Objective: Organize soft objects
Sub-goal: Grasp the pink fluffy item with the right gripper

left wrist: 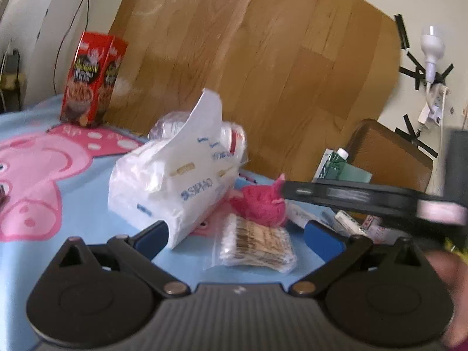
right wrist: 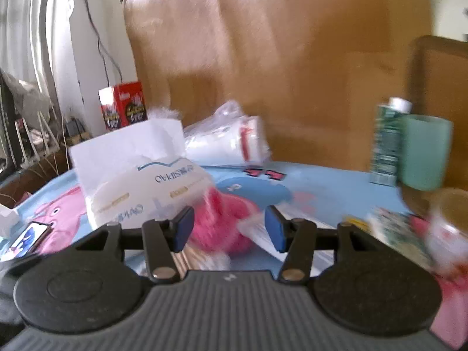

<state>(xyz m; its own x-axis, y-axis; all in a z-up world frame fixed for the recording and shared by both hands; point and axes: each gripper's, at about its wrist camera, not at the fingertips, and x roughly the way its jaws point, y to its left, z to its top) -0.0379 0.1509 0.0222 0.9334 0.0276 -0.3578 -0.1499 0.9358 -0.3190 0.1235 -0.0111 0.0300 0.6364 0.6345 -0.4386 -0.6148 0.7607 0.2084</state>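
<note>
A fuzzy, bright-pink plush ball [left wrist: 260, 204] lay on my counter, on the pale-blue cartoon-pig cloth [left wrist: 44, 175], its pile tufted and a small pointed tip sticking up at its top. From my right wrist the same pink ball [right wrist: 222, 222] showed between my spread fingers, blurred, its outline soft.

Just beside it to the left stood a white soft pack of tissues [left wrist: 169, 187] with blue lettering, one sheet [left wrist: 204, 111] pulled up from its slot. In front of the ball lay a clear zip bag of cotton swabs [left wrist: 257, 245], flat on the cloth and touching the ball's lower edge. Behind the tissue pack sat a crumpled clear plastic bag [left wrist: 234, 134] with red print.

My left gripper [left wrist: 237, 234] was open, blue pads wide apart, with one pad at the tissue pack's near corner and the swab bag between them. My right gripper [right wrist: 228, 225] was open as well, holding nothing; in the left wrist view its dark body [left wrist: 365, 196] reached in from the right, its tip at the ball's right side.

Farther out, a red snack box [left wrist: 90, 79] stood at the cloth's far left against a wood-grain panel [left wrist: 263, 58]. On the right stood a green carton [right wrist: 386, 143] and, next to it, a mint-green cup [right wrist: 424, 152].
</note>
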